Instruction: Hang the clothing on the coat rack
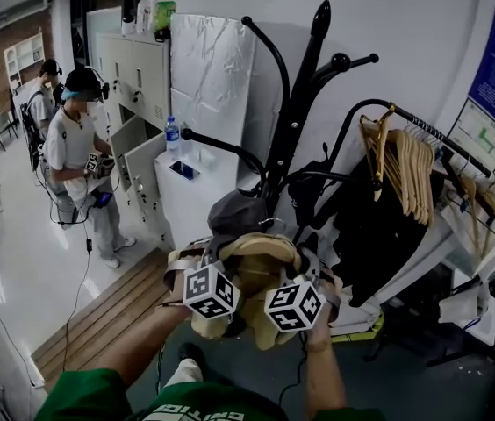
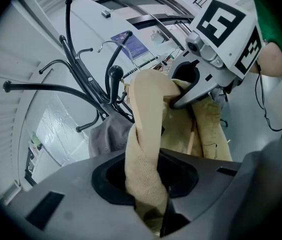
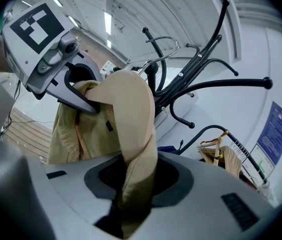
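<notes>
- Down under my head camera, both grippers are raised in front of the black coat rack [image 1: 293,121]. My left gripper [image 1: 193,261] and right gripper [image 1: 314,268] each hold one side of the tan jacket [image 1: 256,257]. It hangs bunched between them, just below a grey cap [image 1: 237,210] on the rack. Only this view shows the person [image 1: 76,143] standing off to the left and the water bottle [image 1: 172,137] on the white cabinet [image 1: 190,196].
- Along my left gripper [image 2: 148,184], the jaws are partly closed and pinch a twisted rope of coarse-woven tan cloth. The cloth rises from them to the bulk of the jacket [image 2: 201,119], where the other gripper [image 2: 191,91] bites in. The rack's hooks [image 2: 88,79] stand beyond, apart from the fabric.
- Along my right gripper [image 3: 133,184], the jaws are about half closed and clamp a smooth folded band of the jacket [image 3: 131,114]. The band arches over to the left gripper [image 3: 81,101]. Small dark buttons show on the creased front panel. Wooden hangers [image 3: 221,154] appear at lower right, which the left gripper view does not show.
</notes>
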Demonstrator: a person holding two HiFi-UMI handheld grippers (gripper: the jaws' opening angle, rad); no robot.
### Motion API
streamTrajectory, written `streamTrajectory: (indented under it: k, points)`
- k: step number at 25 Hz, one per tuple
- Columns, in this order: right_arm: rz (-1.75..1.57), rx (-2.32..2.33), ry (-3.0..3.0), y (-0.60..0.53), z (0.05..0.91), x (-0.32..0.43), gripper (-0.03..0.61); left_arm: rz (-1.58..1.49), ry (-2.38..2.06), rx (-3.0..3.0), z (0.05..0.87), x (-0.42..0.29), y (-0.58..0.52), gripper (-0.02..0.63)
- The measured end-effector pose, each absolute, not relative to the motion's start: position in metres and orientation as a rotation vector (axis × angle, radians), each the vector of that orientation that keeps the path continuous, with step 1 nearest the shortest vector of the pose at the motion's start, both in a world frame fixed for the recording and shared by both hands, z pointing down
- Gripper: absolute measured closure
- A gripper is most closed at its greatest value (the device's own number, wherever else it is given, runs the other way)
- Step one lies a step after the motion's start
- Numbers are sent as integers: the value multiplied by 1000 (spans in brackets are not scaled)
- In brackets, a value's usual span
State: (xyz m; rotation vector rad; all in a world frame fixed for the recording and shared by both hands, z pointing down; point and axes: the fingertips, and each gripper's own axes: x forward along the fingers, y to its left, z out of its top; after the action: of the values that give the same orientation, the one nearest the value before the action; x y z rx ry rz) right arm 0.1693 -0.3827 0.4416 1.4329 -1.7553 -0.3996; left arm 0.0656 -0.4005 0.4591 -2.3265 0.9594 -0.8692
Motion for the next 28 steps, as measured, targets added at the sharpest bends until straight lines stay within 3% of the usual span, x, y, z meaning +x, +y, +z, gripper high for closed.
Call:
streamTrajectory:
  k: [28]
  points:
    - [-284, 1374, -1727, -443, 492, 170, 460, -941, 900, -2414, 511, 67, -466, 508]
